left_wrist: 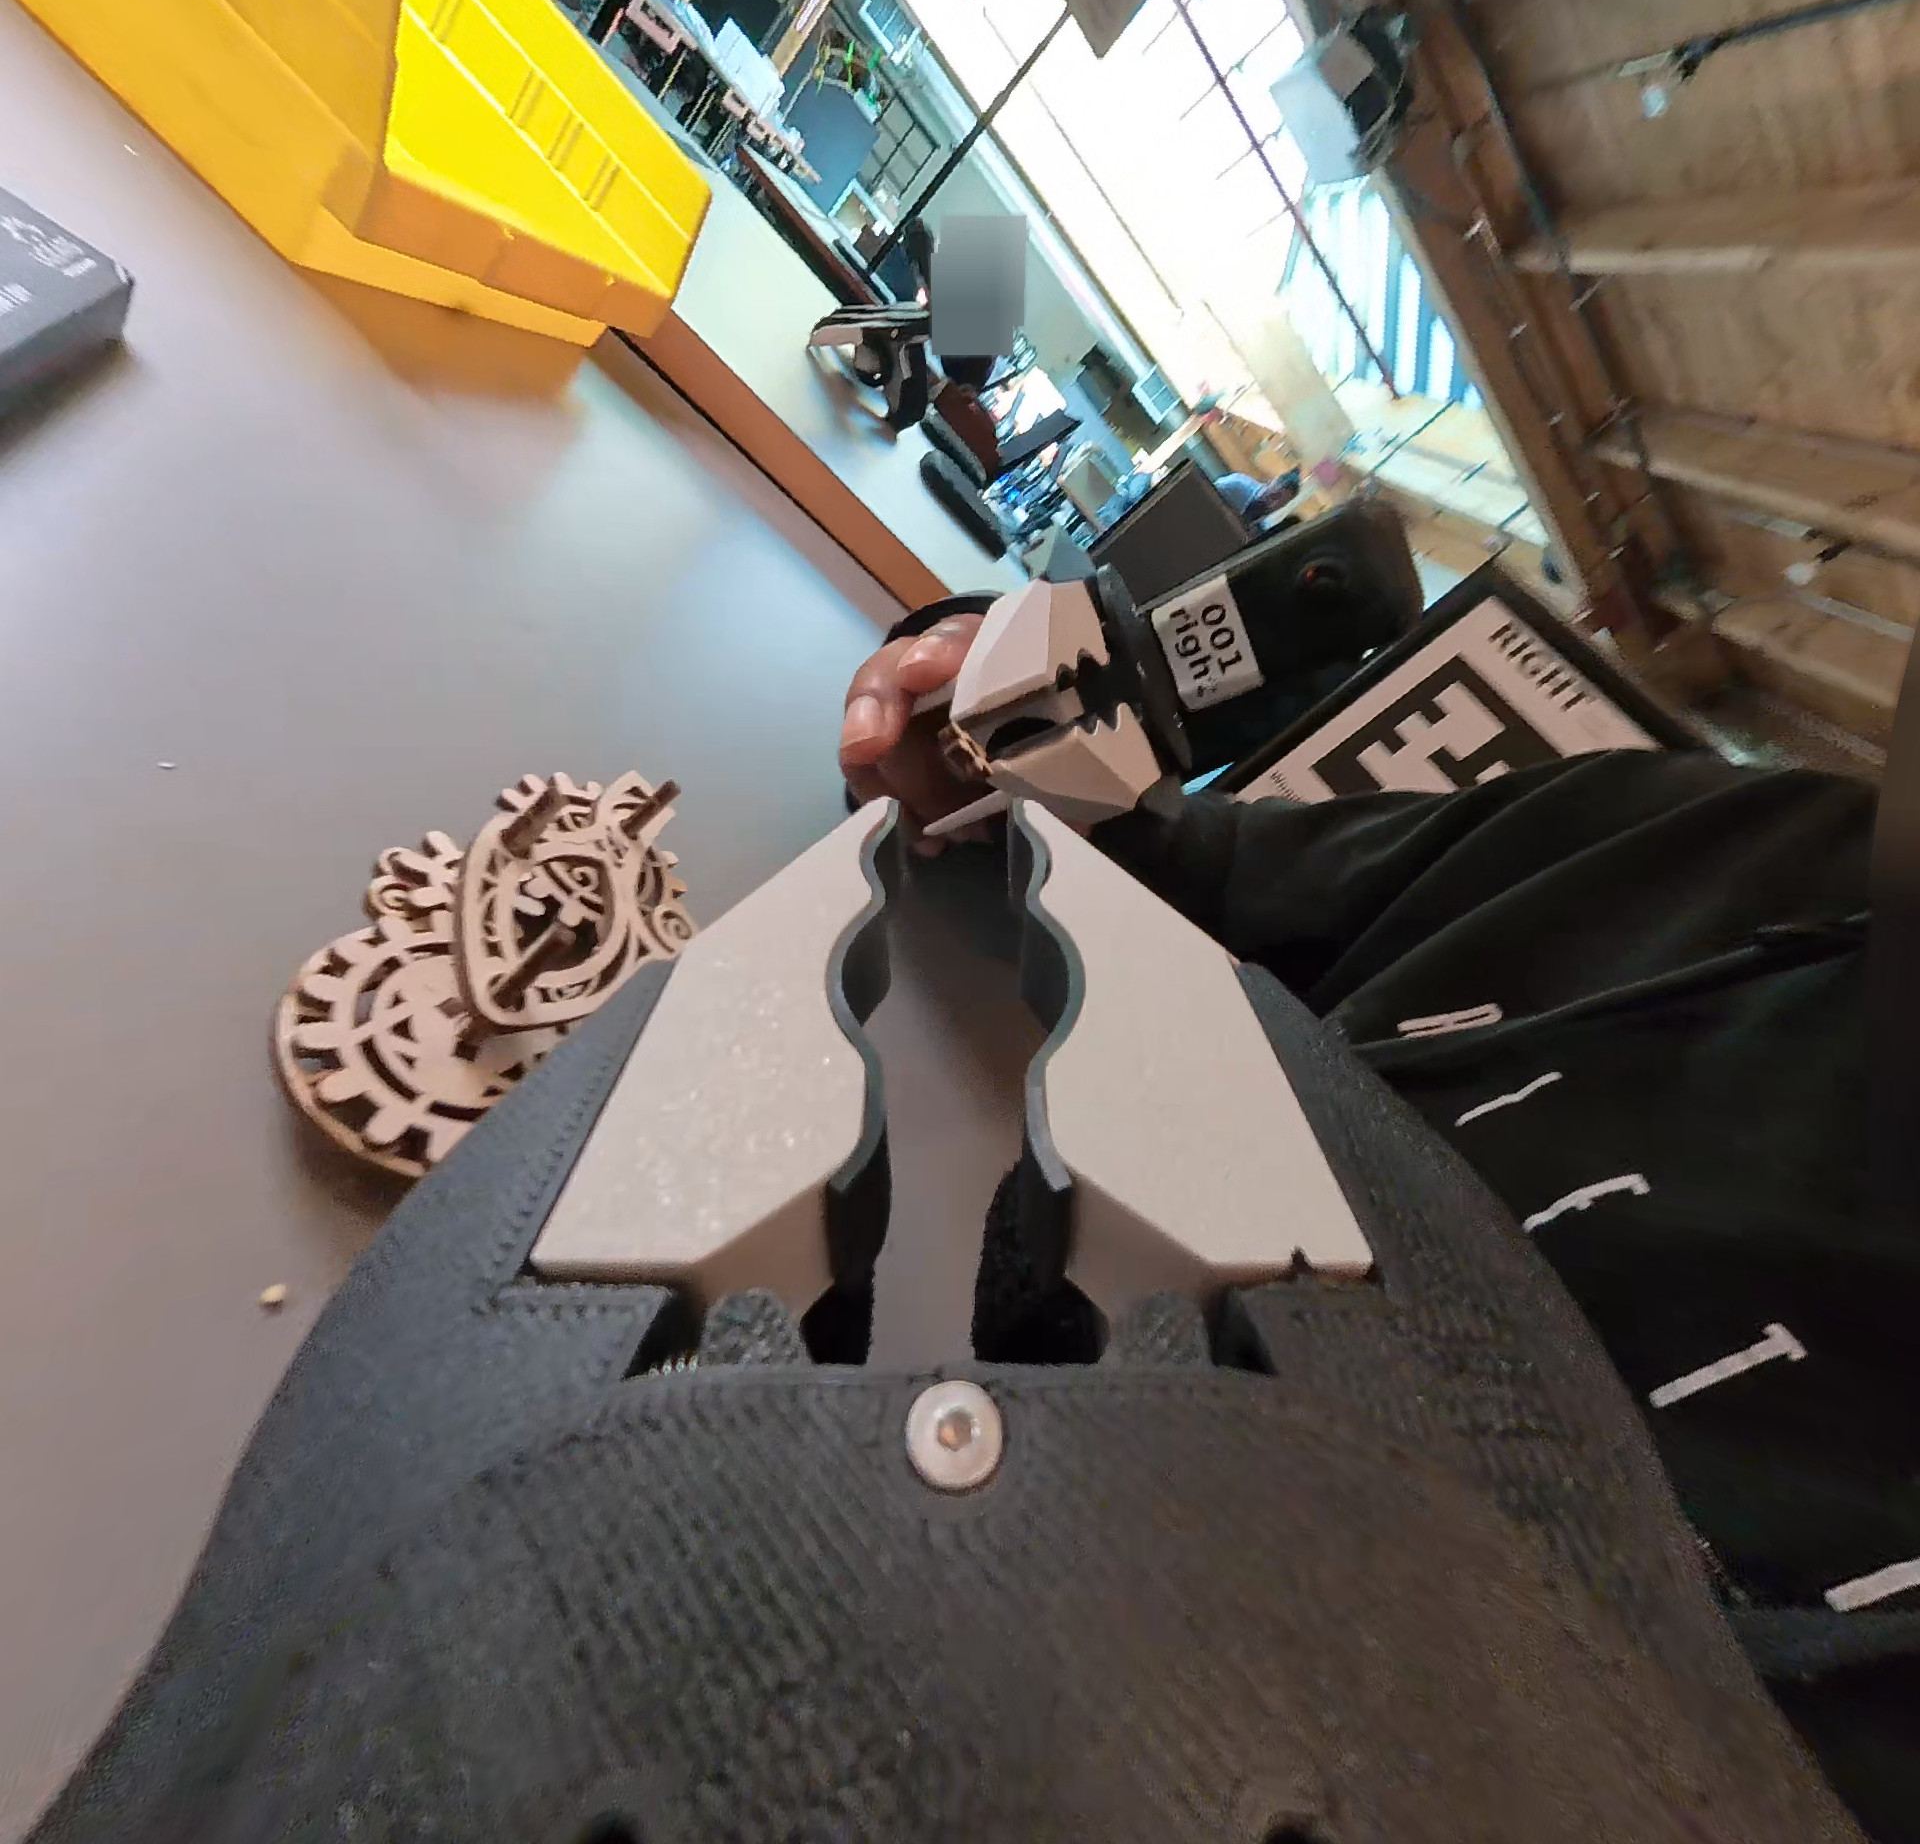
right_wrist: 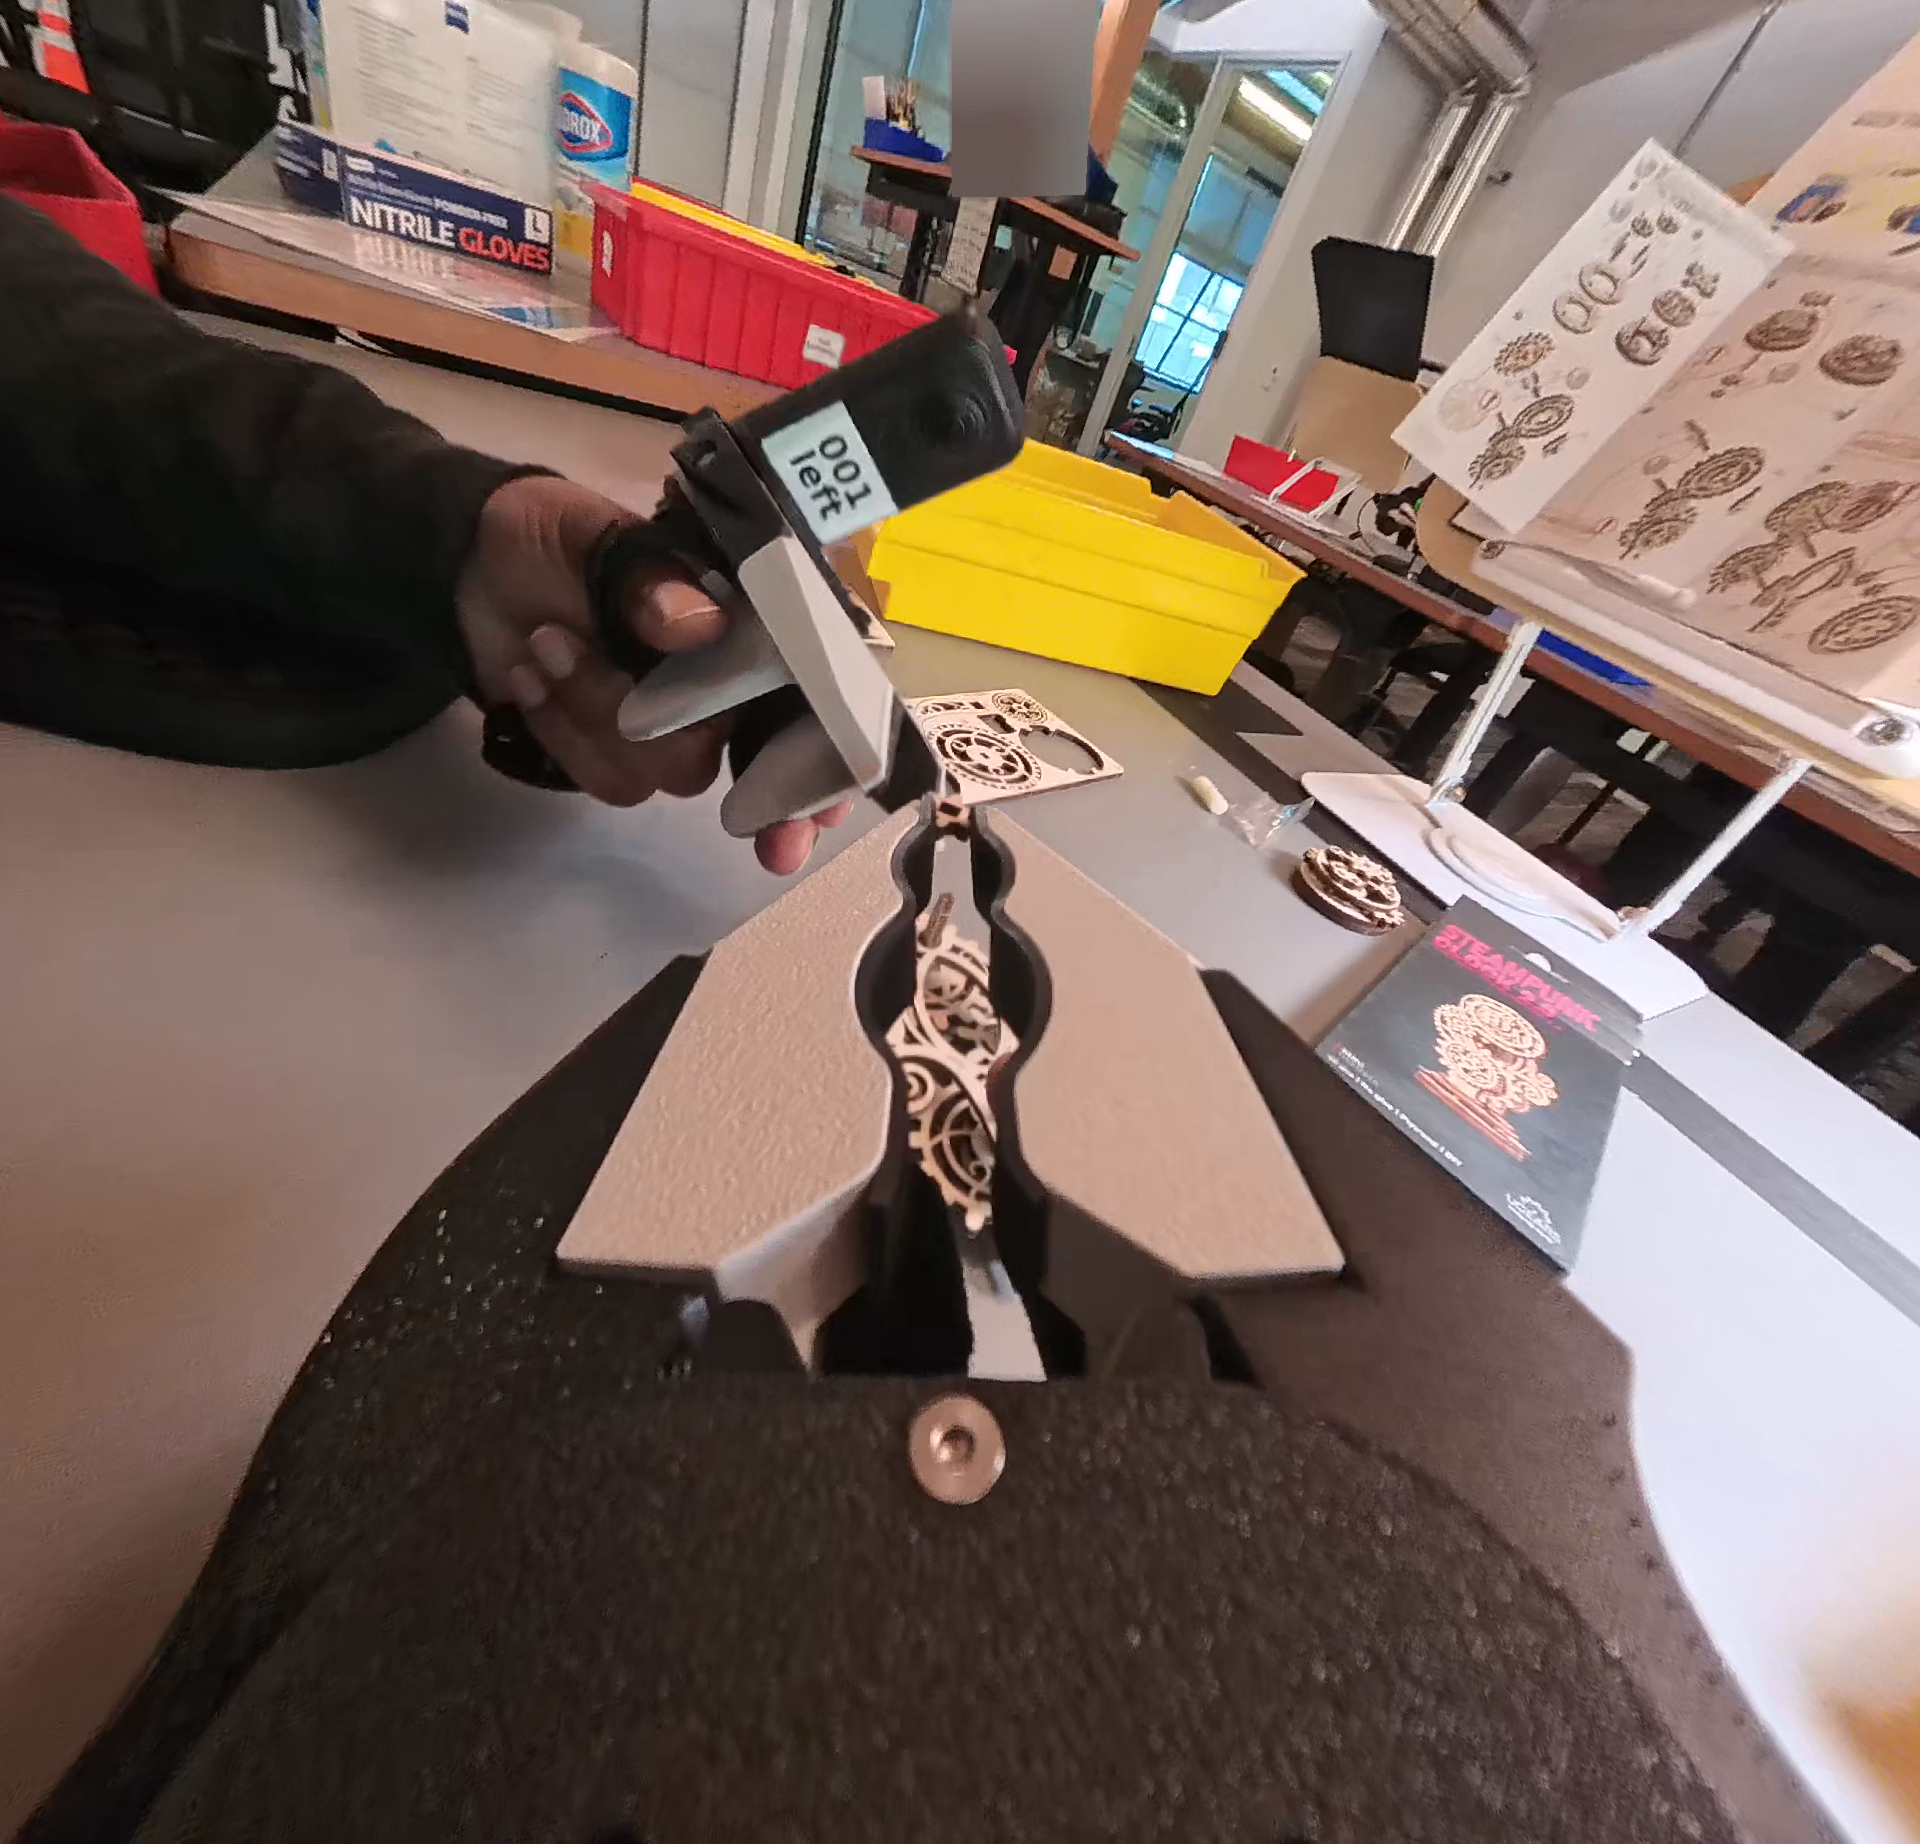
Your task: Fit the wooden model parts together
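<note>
The wooden model point(left_wrist: 478, 963), a stack of fretwork gears with dark pegs, lies on the grey table to the left of my left gripper point(left_wrist: 961, 823). The left gripper's fingers stand apart with nothing between them. My right gripper point(right_wrist: 948, 830) is shut on a small wooden gear part point(right_wrist: 948, 813) at its fingertips and holds it above the table. Through the gap between its fingers I see the model point(right_wrist: 951, 1056) below. The two grippers' tips nearly meet: the right gripper point(left_wrist: 966, 755) with its part point(left_wrist: 958, 748) hangs just beyond the left fingertips.
A yellow bin point(right_wrist: 1070, 558) stands at the back. A wooden sheet with cut-outs point(right_wrist: 1003, 745) lies before it. To the right are a small gear stack point(right_wrist: 1351, 885), a black box point(right_wrist: 1486, 1067) and an instruction sheet on a white stand point(right_wrist: 1662, 423). The grippers are tip to tip, or close to it.
</note>
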